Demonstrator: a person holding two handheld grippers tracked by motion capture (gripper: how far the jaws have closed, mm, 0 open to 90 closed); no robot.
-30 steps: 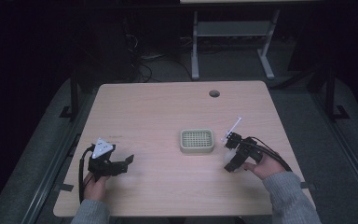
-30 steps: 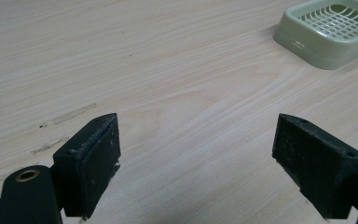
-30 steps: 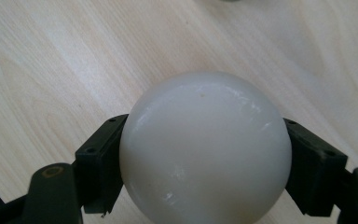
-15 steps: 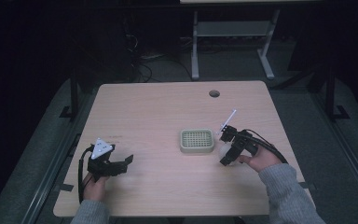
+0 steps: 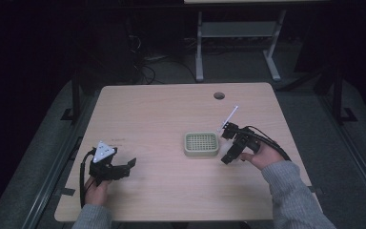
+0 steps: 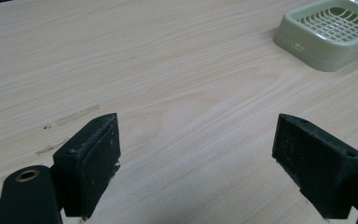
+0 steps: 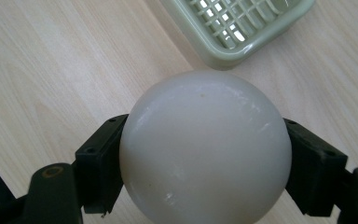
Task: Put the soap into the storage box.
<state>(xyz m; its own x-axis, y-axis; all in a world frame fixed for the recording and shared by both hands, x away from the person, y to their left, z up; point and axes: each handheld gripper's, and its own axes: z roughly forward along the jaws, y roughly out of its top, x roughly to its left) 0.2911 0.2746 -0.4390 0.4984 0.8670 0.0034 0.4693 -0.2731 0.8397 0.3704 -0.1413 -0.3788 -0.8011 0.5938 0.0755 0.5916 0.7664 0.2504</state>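
From above, the right gripper sits just beside the pale green basket, at about three o'clock from it, while the left gripper rests well apart near the table's front left, at roughly eight o'clock from the basket.

Along the left gripper's jaws, they stand wide apart over bare wood, with the basket far off at one o'clock.

Along the right gripper's jaws, they clamp a white ball on both sides, and the basket lies close ahead at twelve to one o'clock. The right hand looks far nearer for dropping it in.
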